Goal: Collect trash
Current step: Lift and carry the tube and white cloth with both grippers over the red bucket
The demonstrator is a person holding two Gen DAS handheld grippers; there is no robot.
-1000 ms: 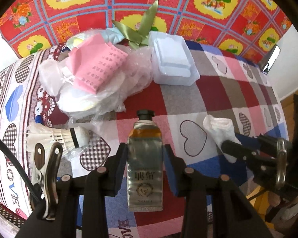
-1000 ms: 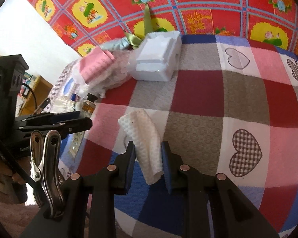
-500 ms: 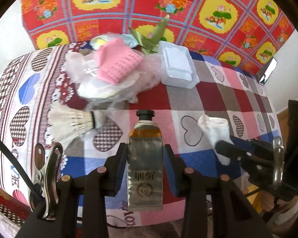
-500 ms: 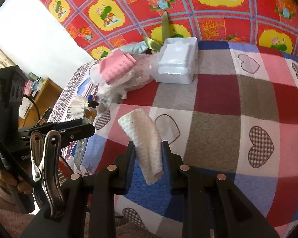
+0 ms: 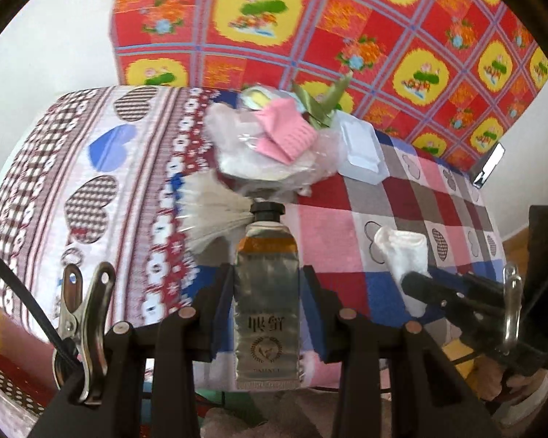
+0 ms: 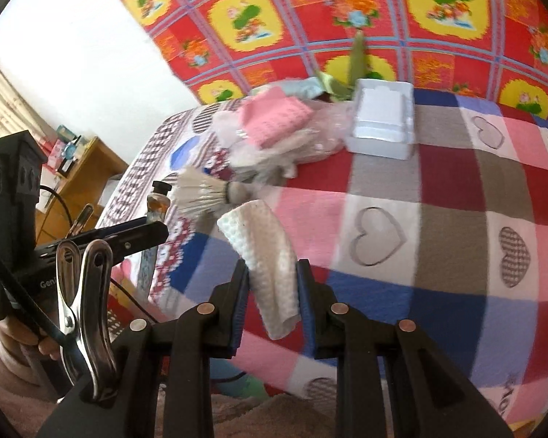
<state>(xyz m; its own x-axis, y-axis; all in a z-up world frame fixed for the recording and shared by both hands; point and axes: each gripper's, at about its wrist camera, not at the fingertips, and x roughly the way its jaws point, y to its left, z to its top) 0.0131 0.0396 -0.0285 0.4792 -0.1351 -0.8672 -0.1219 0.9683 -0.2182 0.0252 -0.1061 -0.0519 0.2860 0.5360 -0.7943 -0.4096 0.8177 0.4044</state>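
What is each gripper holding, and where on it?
Left gripper: silver tube, clamped across its body. Right gripper: crumpled white tissue, pinched near its lower end.

Between the left gripper's blue pads sits a silver tube with amber shoulder and black cap. The right gripper frames a white waffle-textured tissue. Ahead lie a red, pink, grey and blue checked heart-print cloth, pink paper and a white box.
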